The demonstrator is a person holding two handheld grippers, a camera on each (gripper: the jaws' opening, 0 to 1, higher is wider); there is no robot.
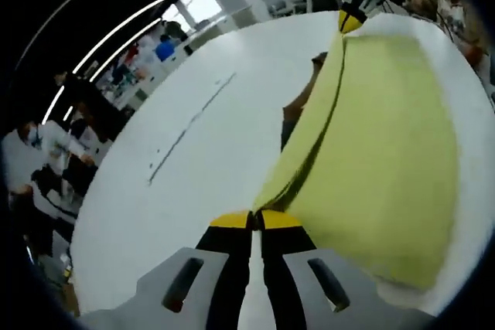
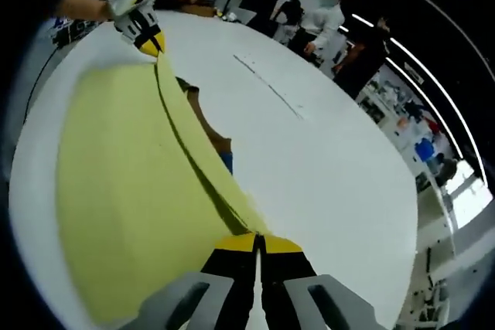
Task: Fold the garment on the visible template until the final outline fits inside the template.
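Both my grippers clamp one edge of the yellow garment [image 1: 379, 152], left gripper [image 1: 253, 220] and right gripper [image 2: 256, 243] at opposite corners, lifting it taut over the white tabletop [image 1: 193, 160] for a straight fold.

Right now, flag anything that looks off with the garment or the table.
Nothing looks damaged. The yellow garment is stretched between the left gripper and right gripper, each shut on a corner, its edge lifted off the white table. A dark shape shows beneath the lifted edge.

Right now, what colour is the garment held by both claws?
Plain yellow-green garment, with no pattern; best in the left gripper view.
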